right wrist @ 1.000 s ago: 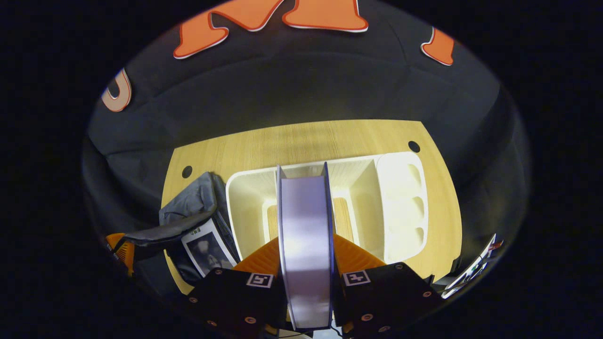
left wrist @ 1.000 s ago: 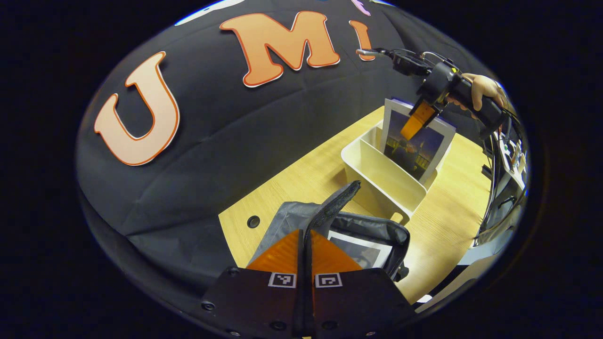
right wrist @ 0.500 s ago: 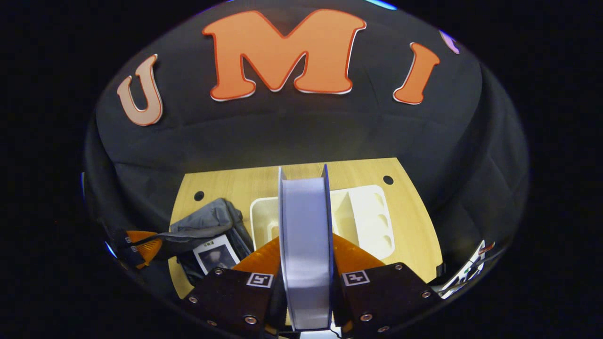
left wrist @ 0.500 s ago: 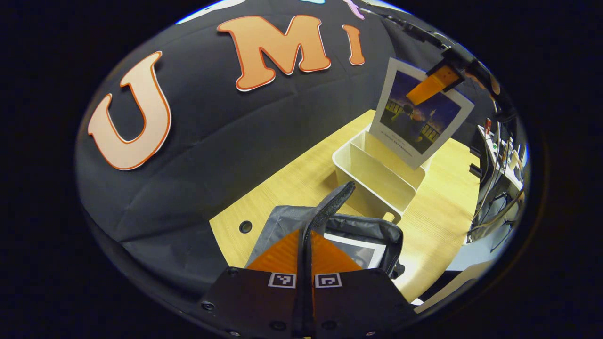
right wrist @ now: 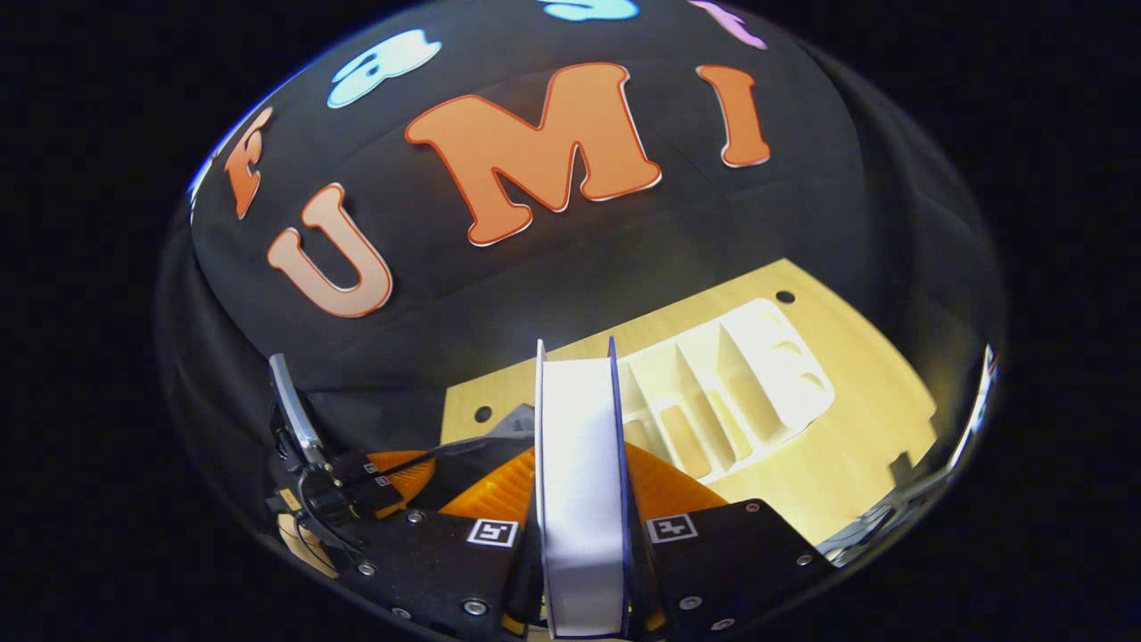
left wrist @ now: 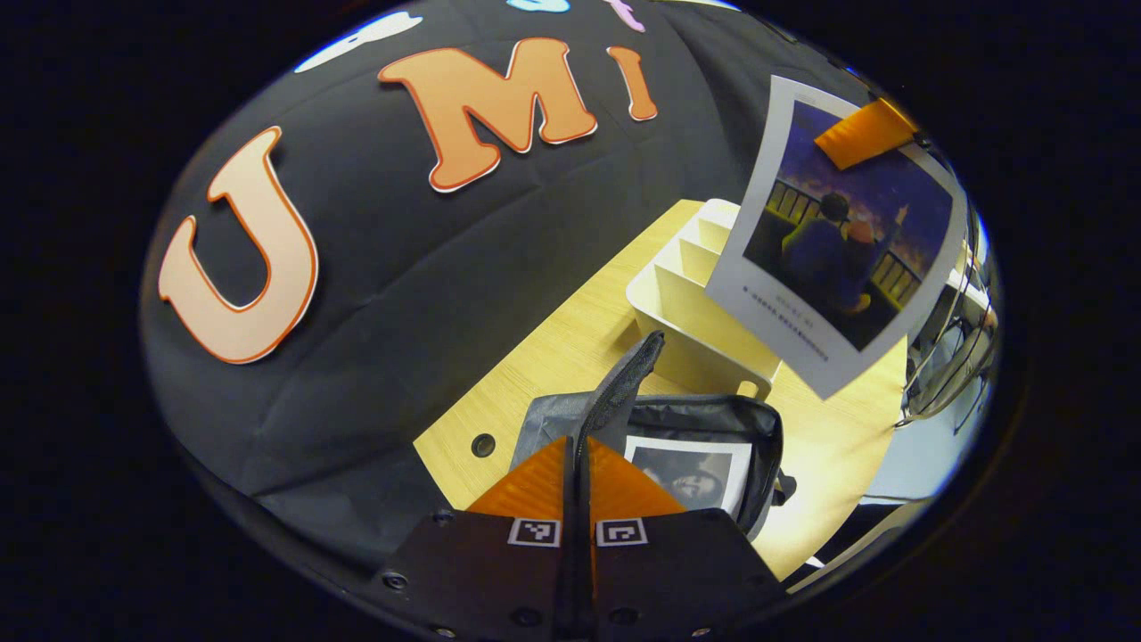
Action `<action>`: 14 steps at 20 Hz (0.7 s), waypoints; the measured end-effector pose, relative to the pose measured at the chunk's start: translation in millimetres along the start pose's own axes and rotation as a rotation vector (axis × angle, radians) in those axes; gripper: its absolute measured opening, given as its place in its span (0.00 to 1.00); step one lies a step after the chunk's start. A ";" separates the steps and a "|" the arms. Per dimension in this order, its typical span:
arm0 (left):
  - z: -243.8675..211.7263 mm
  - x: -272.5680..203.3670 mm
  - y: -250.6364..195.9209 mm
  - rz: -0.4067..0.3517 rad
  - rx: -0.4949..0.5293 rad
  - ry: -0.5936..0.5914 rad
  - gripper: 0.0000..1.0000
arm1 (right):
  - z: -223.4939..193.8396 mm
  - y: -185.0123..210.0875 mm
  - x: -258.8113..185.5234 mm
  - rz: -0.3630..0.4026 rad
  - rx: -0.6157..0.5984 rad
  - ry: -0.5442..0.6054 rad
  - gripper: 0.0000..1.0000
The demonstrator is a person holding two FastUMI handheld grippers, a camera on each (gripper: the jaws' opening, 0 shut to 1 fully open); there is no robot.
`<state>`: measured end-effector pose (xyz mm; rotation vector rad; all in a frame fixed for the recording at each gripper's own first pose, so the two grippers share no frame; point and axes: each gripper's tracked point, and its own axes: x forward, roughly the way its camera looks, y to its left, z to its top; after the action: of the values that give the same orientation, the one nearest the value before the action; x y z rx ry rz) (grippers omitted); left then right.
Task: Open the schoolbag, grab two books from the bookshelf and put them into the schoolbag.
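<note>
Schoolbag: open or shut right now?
Open: the left gripper holds the schoolbag flap up, and a book lies inside.

Just ahead of the left hand-held gripper (left wrist: 576, 464) the schoolbag (left wrist: 664, 423) sits on the desk (left wrist: 553, 348) with a book (left wrist: 691, 473) inside. The bookshelf (left wrist: 691, 294) stands beyond the bag. A second book (left wrist: 842, 241) hangs above, to the right.

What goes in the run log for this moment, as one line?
left gripper: shut on bag flap, bag open | right gripper: shut on second book, in air | first book: in bag | shelf: empty
</note>
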<state>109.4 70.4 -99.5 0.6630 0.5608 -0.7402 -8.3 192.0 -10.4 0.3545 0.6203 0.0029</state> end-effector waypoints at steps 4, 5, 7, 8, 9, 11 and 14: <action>2.2 -5.9 6.4 0.001 0.041 0.010 0.01 | -48.8 -5.9 14.2 0.090 0.218 0.011 0.37; 3.4 -6.0 5.7 -0.002 0.052 0.013 0.01 | -60.5 -10.5 20.6 0.102 0.266 0.012 0.38; 6.7 -6.9 6.2 0.005 0.065 0.018 0.01 | -81.5 -15.1 33.6 0.145 0.390 0.009 0.37; 8.0 -6.7 6.2 0.005 0.067 0.018 0.01 | -93.7 -17.1 42.3 0.167 0.459 0.015 0.38; 8.5 -6.2 5.4 0.002 0.071 0.021 0.01 | -107.8 -19.9 48.5 0.182 0.523 0.023 0.38; 14.2 -6.9 3.4 -0.005 0.088 0.021 0.01 | -128.2 -27.7 67.6 0.192 0.607 0.021 0.37; 20.5 -8.1 2.6 -0.010 0.113 0.016 0.01 | -147.9 -30.7 102.3 0.177 0.677 0.012 0.37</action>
<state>111.1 60.6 -79.6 0.7717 0.5398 -0.7805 -12.2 222.1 -190.3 1.0643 0.5875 -0.0367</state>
